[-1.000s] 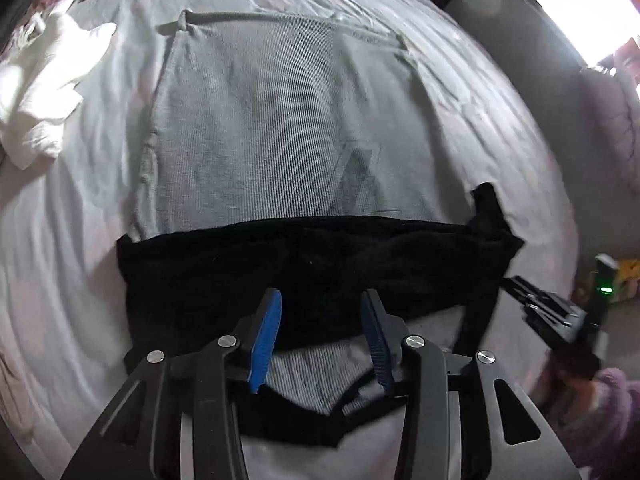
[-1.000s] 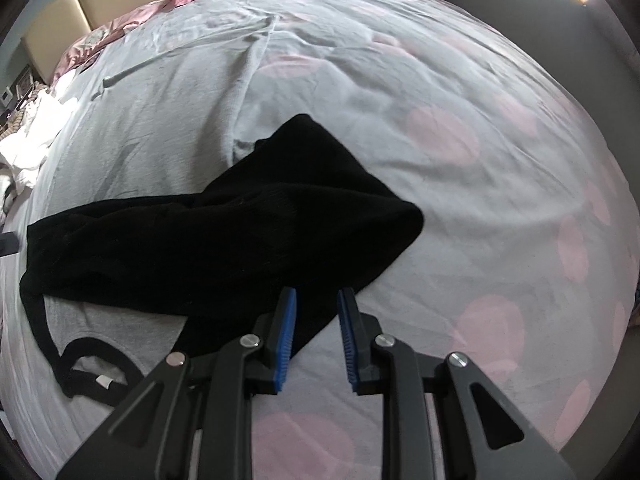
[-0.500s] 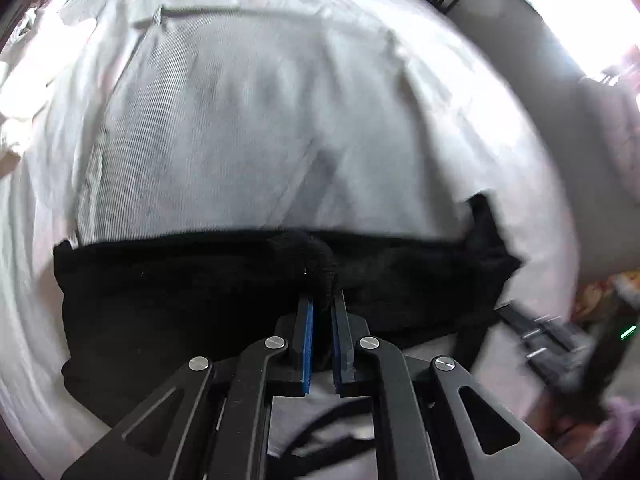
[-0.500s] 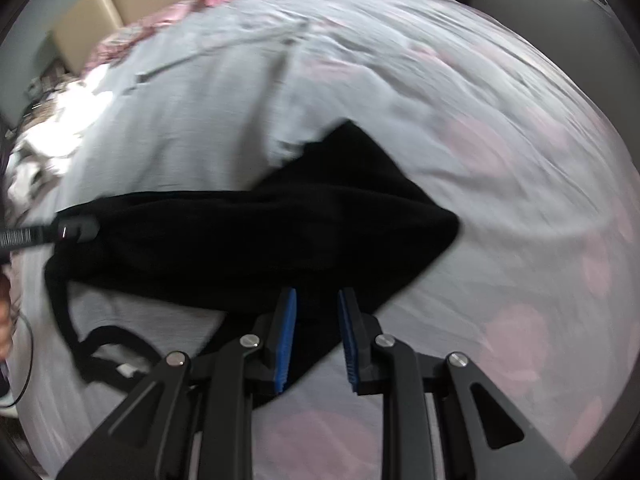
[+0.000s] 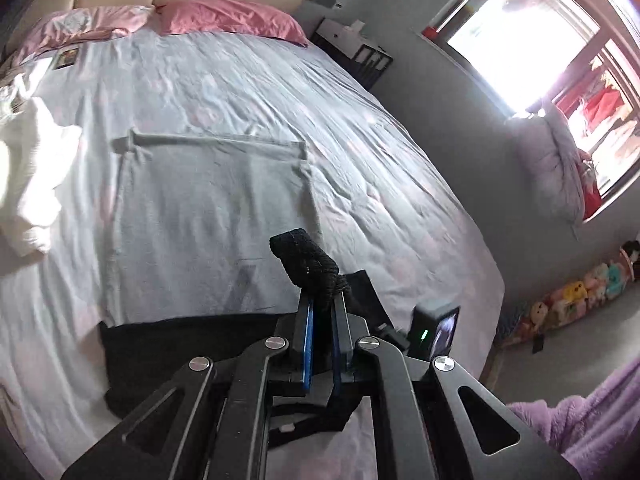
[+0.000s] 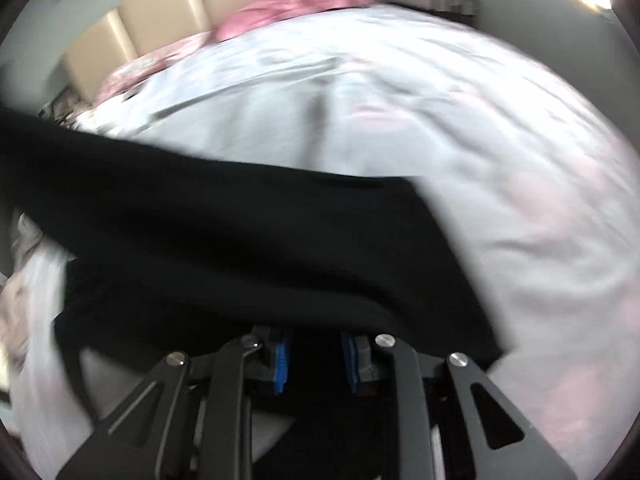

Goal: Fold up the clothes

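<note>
Fabric of the black top now lifted off the bed, pinched in closed left tongs; right tongs part-open, grip unclear.

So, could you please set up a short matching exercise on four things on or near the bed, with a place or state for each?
Things:
1. black garment
2. grey top
3. pink pillow
4. white cloth

Places or states:
A. at the headboard end of the bed
B. bunched at the left edge of the left wrist view
C. pinched in the left gripper
D. spread flat on the bedsheet

Pairs: 1-C, 2-D, 3-A, 4-B
</note>
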The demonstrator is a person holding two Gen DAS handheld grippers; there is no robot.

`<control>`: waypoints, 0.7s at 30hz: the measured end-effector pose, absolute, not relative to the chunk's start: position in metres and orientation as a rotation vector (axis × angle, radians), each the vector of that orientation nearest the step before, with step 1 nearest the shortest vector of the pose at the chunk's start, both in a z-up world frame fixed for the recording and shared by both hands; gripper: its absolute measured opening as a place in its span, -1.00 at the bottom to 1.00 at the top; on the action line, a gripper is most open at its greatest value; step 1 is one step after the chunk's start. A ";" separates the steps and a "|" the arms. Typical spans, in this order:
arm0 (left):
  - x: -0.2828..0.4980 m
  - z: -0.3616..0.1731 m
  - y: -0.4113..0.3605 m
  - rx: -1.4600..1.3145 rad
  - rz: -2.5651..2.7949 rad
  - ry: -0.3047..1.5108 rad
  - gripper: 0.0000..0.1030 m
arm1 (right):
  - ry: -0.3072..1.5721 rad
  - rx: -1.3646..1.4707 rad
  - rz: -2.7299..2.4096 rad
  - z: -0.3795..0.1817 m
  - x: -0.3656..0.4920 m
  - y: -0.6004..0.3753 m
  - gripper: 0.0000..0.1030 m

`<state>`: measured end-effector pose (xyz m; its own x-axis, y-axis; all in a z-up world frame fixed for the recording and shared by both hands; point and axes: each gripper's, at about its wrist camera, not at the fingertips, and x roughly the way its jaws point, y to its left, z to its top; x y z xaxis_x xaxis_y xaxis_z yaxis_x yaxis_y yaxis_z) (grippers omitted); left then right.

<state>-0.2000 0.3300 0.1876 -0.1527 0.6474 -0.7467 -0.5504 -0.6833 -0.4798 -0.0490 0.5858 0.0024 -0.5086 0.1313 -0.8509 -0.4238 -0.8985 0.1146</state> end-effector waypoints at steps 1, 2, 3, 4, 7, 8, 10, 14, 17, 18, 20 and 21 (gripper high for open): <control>-0.200 0.187 0.322 -1.323 1.932 -0.106 -0.86 | 0.429 -1.327 2.409 0.002 -0.046 0.593 -0.58; -0.200 0.184 0.313 -1.339 1.948 -0.086 -0.86 | 0.412 -1.318 2.381 0.002 -0.042 0.601 -0.58; -0.201 0.177 0.303 -1.366 1.966 -0.063 -0.86 | 0.397 -1.311 2.351 0.002 -0.038 0.608 -0.58; -0.203 0.169 0.294 -1.399 1.980 -0.045 -0.86 | 0.390 -1.308 2.322 0.002 -0.034 0.614 -0.58; -0.209 0.141 0.271 -1.481 2.016 0.026 -0.86 | 0.381 -1.311 2.287 0.006 -0.020 0.617 -0.63; -0.211 0.130 0.265 -1.497 2.029 0.063 -0.86 | 0.359 -1.317 2.289 0.007 -0.015 0.613 -0.63; -0.217 0.108 0.256 -1.525 2.054 0.129 -0.86 | 0.318 -1.340 2.302 0.009 -0.007 0.604 -0.63; -0.229 0.071 0.234 -1.573 2.086 0.195 -0.86 | 0.287 -1.388 2.314 0.008 -0.004 0.595 -0.63; -0.234 0.049 0.225 -1.615 2.056 0.204 -0.86 | 0.331 -1.423 2.289 -0.002 -0.008 0.595 -0.63; -0.235 0.041 0.224 -1.631 2.043 0.220 -0.86 | 0.340 -1.436 2.280 -0.007 -0.010 0.596 -0.63; -0.237 0.024 0.222 -1.661 2.036 0.256 -0.86 | 0.333 -1.461 2.269 -0.010 -0.006 0.593 -0.63; -0.237 0.017 0.221 -1.673 2.036 0.260 -0.86 | 0.326 -1.474 2.264 -0.012 -0.003 0.591 -0.63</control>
<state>-0.2372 0.2212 0.0174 -0.1297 0.2481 -0.9600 -0.4813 -0.8623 -0.1578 -0.0028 0.5912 -0.0116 -0.3519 0.2155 -0.9109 -0.4639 -0.8854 -0.0302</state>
